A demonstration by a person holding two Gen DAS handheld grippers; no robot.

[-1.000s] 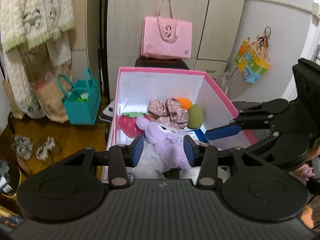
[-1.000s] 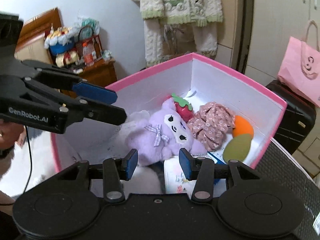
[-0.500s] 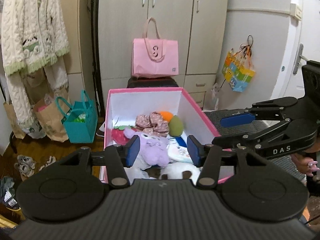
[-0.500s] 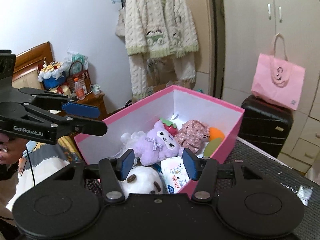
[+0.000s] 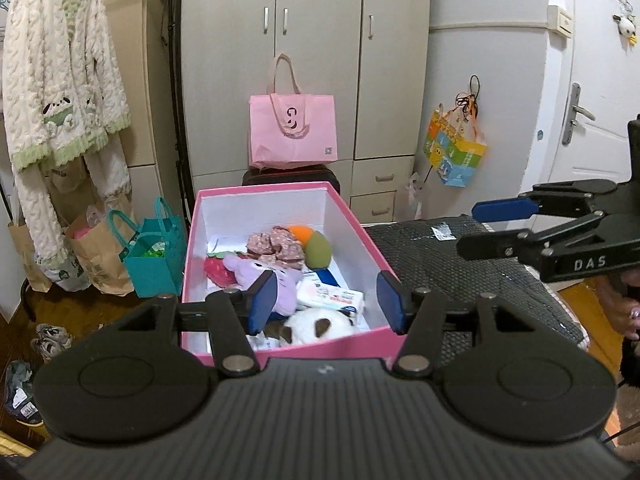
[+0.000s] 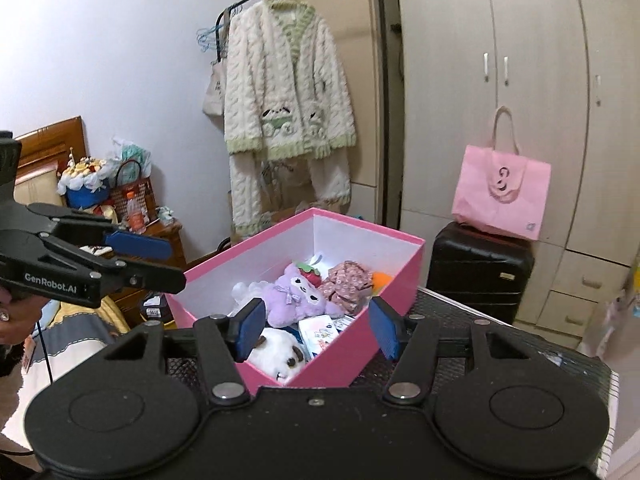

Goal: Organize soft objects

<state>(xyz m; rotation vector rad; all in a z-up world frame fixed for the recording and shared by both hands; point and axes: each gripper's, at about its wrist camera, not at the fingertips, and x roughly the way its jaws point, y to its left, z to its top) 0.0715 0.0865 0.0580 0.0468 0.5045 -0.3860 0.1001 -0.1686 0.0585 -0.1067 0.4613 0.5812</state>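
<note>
Left wrist view: pink box [image 5: 280, 350] sits on a dark mesh surface [image 5: 460, 264], seen from its near short end.
Box contents: purple plush [image 5: 256, 276], white plush [image 5: 316, 326], floral fabric piece [image 5: 276, 244], red strawberry toy [image 5: 218, 272], green egg shape [image 5: 318, 250], orange ball [image 5: 302, 232] and a tissue pack [image 5: 330, 296], all lying inside.
Left gripper [image 5: 326, 302]: tilted downward over the near rim, jaws opening, nothing between the pads; it grips nothing.
Right gripper [image 6: 316, 328]: tilted downward toward the near corner of the box, jaws opening, empty, clear of the toys.
Hands: fingers of the person's right hand [image 5: 630, 308] show behind the right gripper at the frame's right edge.
Change from a second ago: both grippers have pulled back and up from the box; the purple plush that sat close between the pads now lies well beyond them, and both jaws stand wider.
Surroundings: pink tote bag [image 5: 292, 128] on a black suitcase [image 6: 478, 270] behind the box, a cream robe [image 6: 286, 92] hanging at the left.
</note>
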